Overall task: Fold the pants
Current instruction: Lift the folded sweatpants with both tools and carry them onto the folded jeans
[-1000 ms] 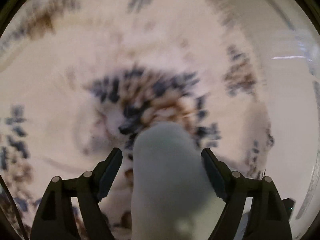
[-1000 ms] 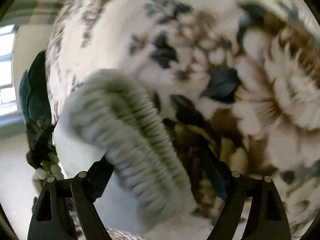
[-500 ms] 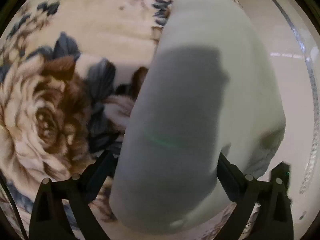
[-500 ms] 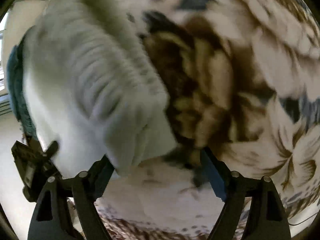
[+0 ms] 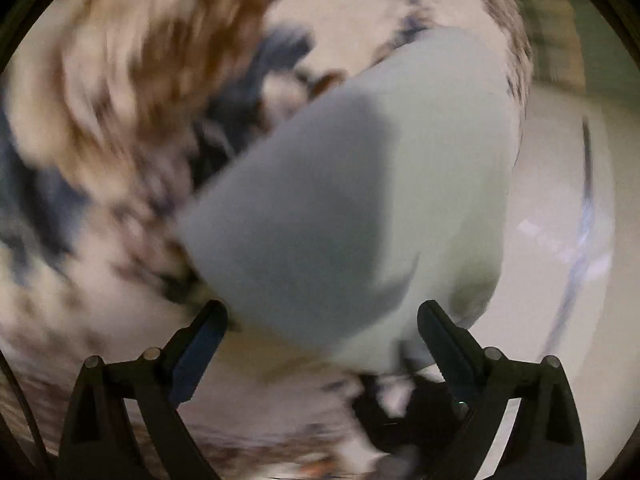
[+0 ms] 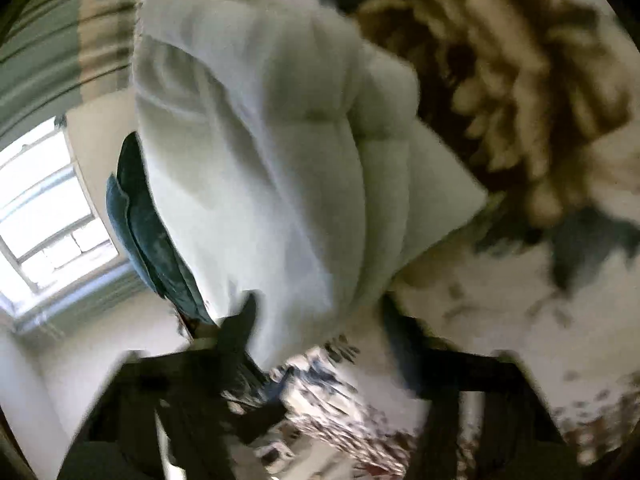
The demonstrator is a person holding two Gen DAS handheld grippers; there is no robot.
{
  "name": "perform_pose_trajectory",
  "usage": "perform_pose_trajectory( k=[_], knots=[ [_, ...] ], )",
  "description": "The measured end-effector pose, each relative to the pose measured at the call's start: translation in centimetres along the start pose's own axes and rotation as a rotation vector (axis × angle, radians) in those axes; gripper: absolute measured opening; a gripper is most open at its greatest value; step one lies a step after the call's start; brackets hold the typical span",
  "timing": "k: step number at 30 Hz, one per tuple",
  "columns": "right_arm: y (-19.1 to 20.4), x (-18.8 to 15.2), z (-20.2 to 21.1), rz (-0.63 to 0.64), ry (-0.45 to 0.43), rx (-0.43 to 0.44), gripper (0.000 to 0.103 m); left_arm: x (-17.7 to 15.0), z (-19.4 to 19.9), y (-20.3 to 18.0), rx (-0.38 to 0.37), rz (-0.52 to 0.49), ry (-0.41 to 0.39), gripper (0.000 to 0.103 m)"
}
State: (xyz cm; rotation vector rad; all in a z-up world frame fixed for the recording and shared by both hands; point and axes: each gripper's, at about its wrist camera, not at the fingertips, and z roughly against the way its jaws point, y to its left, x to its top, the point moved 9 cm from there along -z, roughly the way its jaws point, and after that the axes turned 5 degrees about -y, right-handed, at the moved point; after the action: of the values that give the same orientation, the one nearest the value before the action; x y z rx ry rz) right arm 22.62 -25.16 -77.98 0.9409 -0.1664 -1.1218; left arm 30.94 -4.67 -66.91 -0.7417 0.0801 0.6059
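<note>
Where the left wrist camera looks down, the left gripper [image 5: 322,320] has its jaws spread wide, having just narrowed slightly, and the pale pants [image 5: 360,208] lie between and ahead of the fingers on a floral blanket [image 5: 120,100]; the pads do not appear to press the cloth. The frame is blurred.

In the right wrist view, the right gripper [image 6: 316,312] has just been closing its jaws, and a bunched fold of the pants [image 6: 280,160] sits between the fingers, which seem to pinch it. The garment lies on the same blanket [image 6: 520,100], with a teal cushion [image 6: 144,232] and a window [image 6: 52,208] at the left.
</note>
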Motion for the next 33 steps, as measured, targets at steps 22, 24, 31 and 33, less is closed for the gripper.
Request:
perform_pose_trajectory(
  k=[22, 24, 31, 33],
  knots=[
    [2.3, 0.2, 1.5, 0.258, 0.018, -0.081, 0.091, -1.3, 2.0, -2.8, -0.033, -0.452, 0.019, 0.103],
    [2.7, 0.8, 2.5, 0.350, -0.006, -0.137, 0.095, -2.4, 4.1, -3.8, 0.050, -0.600, -0.047, 0.103],
    [5.2, 4.4, 4.0, 0.515, -0.096, -0.195, 0.097, 1.6, 5.8, -5.0, 0.227, -0.781, -0.155, 0.103],
    [5.4, 5.8, 2.3, 0.478, -0.079, -0.166, 0.097, 3.9, 4.2, -6.1, 0.208, -0.740, -0.130, 0.103]
  ],
)
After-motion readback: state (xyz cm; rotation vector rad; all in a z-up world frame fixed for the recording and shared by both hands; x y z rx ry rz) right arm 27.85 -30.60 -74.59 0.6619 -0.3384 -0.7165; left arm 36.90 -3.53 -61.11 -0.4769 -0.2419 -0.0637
